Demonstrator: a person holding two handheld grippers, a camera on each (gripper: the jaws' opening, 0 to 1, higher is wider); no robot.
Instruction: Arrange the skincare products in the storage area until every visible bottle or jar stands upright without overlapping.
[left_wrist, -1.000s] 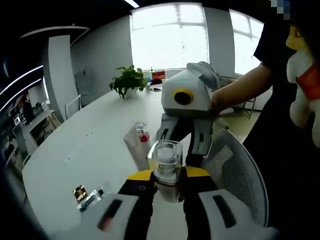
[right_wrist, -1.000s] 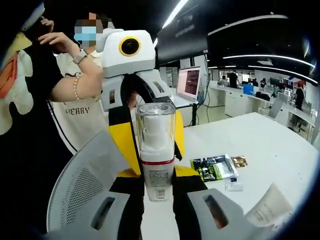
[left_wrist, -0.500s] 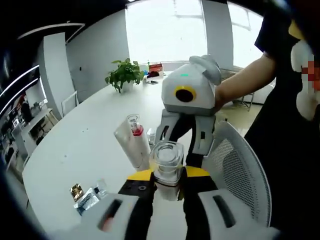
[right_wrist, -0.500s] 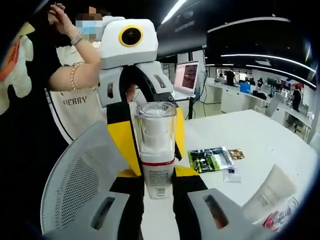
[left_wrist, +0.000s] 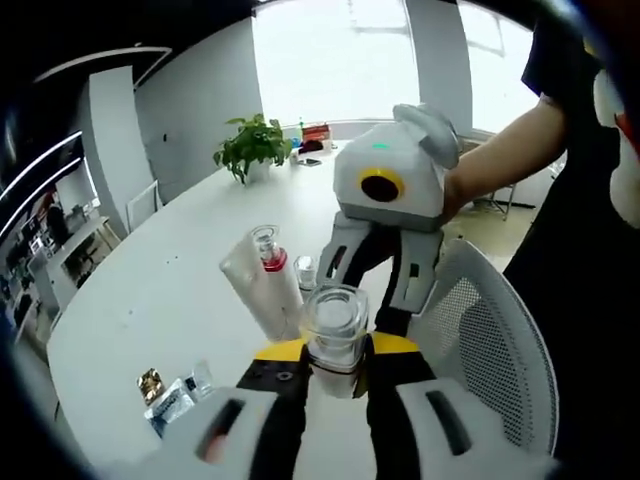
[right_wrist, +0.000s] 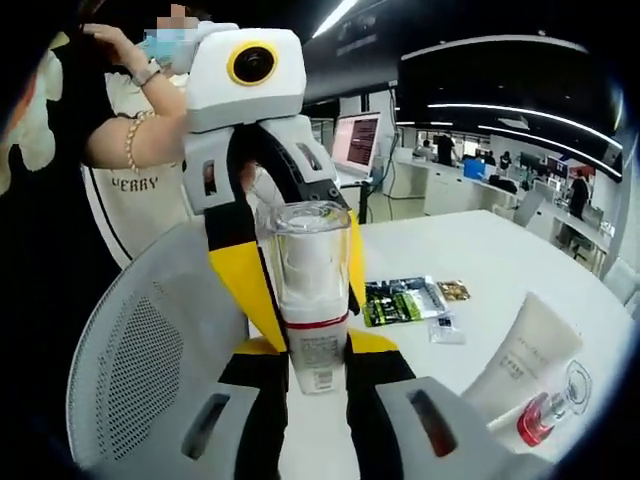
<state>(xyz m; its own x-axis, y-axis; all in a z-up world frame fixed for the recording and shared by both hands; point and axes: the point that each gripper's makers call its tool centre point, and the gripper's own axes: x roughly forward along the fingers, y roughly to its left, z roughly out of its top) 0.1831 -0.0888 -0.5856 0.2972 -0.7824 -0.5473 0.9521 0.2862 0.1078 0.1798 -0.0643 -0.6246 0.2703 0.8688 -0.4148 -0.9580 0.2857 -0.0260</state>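
A bottle with a clear square cap (left_wrist: 335, 325), a red band and a white body (right_wrist: 314, 345) is held in the air over the table edge. My left gripper (left_wrist: 335, 358) is shut on its cap end. My right gripper (right_wrist: 315, 352) is shut on its white body, facing the left one, whose yellow fingers (right_wrist: 228, 262) flank the cap. The right gripper's fingers (left_wrist: 340, 262) reach in behind the bottle. On the white table (left_wrist: 170, 290) a white tube (left_wrist: 252, 292) lies beside a clear red-collared bottle (left_wrist: 268, 252) and a small jar (left_wrist: 306, 270).
A grey mesh chair back (left_wrist: 485, 350) (right_wrist: 135, 350) sits just under the grippers. Sachets (left_wrist: 170, 395) (right_wrist: 395, 300) lie on the table. The tube (right_wrist: 525, 355) and red-collared bottle (right_wrist: 548, 405) are low right. A potted plant (left_wrist: 255, 150) stands far back. A person (right_wrist: 130, 190) stands close.
Both grippers keep hold of the bottle. The views have swung towards the table, so the tube and red-collared bottle now show in the right gripper view.
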